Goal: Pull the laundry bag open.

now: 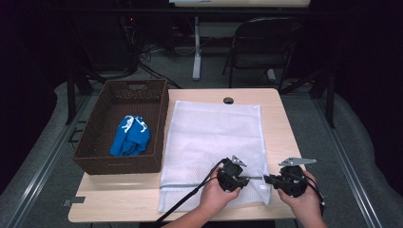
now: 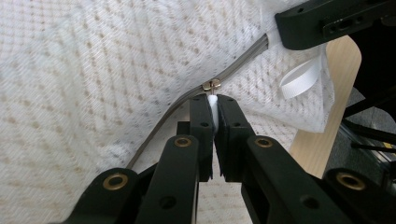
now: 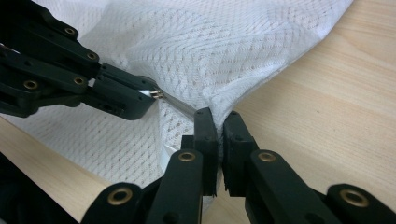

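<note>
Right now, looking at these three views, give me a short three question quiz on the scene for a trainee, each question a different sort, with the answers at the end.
1. True or false: the left hand-held gripper is shut on the zipper pull of the white mesh laundry bag.
2. Multiple choice: what lies in the brown wicker basket? A) a blue garment B) a red towel C) a white cup
3. Fill in: the right hand-held gripper pinches the bag's ____ at the zipper's end.

Key:
1. True; the white pull sits between its closed jaws.
2. A, the blue garment.
3. Edge.
</note>
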Demonstrator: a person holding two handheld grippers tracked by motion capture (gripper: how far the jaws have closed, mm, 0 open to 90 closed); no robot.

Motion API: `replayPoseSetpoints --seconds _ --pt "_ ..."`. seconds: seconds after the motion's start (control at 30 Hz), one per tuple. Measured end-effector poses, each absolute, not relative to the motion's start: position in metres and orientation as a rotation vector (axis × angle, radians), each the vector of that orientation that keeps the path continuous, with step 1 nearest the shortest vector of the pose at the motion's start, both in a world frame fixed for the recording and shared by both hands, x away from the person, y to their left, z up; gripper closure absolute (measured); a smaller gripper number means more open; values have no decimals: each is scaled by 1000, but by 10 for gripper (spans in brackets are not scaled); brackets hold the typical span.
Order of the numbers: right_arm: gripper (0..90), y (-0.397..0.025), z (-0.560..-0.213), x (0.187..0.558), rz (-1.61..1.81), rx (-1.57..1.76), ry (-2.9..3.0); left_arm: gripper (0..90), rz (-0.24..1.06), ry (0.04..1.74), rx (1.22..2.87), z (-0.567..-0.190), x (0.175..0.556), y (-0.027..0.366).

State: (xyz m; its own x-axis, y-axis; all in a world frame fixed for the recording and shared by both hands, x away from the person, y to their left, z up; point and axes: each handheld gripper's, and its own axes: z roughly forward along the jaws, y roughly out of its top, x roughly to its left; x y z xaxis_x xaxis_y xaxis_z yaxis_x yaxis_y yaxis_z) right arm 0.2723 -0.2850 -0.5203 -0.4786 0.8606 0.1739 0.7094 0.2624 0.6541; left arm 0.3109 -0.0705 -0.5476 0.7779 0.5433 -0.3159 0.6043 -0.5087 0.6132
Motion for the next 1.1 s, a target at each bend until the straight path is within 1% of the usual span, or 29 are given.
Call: replayPoseSetpoints --seconds 0.3,0.63,0.97,1.1 --pt "862 -288 -525 275 950 1491 2302 865 -101 863 2236 -550 311 -66" --pt "860 -294 -528 279 954 1532 2285 865 -81 888 2235 -554 312 -59" --pt "860 -296 -529 279 956 1525 2273 865 -76 905 2244 -555 313 -40" --pt "860 -296 -528 279 950 1523 2268 865 -73 921 2223 -555 311 -33"
